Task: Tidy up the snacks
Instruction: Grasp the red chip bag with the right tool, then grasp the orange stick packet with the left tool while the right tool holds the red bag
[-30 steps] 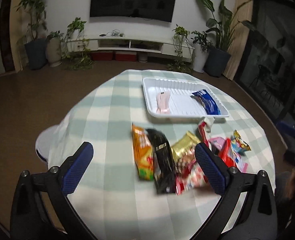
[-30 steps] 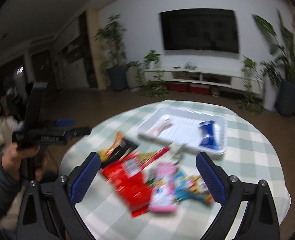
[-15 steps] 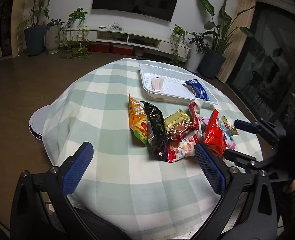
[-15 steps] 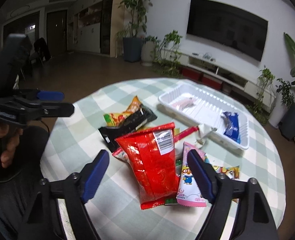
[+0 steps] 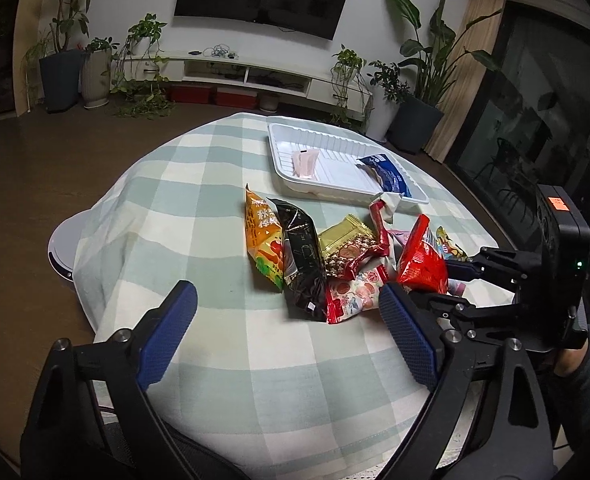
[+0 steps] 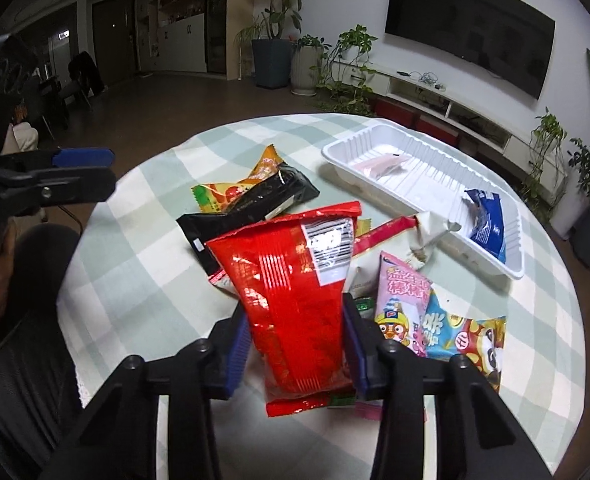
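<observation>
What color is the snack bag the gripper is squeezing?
Red, with a white barcode label; the red snack bag shows best in the right wrist view.

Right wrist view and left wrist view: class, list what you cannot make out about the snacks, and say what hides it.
- Red packet: its front; right wrist view shows only the barcode side, left wrist view sees it edge-on.
- Green wrapper: mostly hidden behind the red packet and right hand-held gripper.
- Pink packet in the white tray: print too small.
</observation>
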A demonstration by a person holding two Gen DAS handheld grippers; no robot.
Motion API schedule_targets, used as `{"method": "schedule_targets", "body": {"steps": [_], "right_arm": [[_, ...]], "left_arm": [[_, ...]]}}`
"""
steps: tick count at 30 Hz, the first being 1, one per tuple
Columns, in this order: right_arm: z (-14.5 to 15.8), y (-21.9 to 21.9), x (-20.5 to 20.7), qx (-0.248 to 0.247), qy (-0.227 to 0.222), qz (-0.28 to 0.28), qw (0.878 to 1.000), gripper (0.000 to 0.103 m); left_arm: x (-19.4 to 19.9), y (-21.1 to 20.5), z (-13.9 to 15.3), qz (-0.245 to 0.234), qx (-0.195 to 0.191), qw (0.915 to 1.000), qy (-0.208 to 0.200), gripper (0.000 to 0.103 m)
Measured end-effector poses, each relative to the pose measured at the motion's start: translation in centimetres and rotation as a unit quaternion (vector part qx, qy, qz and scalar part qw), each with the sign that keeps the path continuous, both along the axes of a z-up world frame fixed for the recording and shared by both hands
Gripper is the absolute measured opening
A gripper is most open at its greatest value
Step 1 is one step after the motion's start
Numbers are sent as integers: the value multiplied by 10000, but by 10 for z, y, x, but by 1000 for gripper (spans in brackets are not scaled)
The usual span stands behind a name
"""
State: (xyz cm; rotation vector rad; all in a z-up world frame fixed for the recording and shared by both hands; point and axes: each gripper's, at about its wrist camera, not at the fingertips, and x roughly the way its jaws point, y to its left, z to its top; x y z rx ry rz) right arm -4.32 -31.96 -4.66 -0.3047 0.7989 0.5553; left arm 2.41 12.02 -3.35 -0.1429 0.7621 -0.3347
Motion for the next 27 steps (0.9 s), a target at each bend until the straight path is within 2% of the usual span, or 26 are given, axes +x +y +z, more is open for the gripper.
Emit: {"method": "schedule_targets", "body": {"steps": [6, 11, 15, 20, 24, 27], "right_arm": [[4, -7, -4, 353, 128, -31, 9993, 29], [17, -17, -10, 901, 172, -112, 9957, 29], [26, -28, -13, 1476, 340, -145, 9884, 28], [32, -49, -13, 2123, 528, -337, 9752, 28], [30, -57, -15, 2159, 541, -460, 9738, 28], [28, -60, -17, 2193, 558, -487, 9728, 28]], "left_arm": [[11, -3, 5, -23, 105, 9999, -11, 86], [32, -5, 5, -83, 255, 9996, 91, 84], [61, -3, 2, -202, 291, 9988, 347, 79], [102, -2, -13, -289, 600, 9947, 788, 76], [135, -8, -36, -363, 934, 9877, 1202, 65], [145, -19, -44, -546, 1037, 9842, 1327, 64]]}}
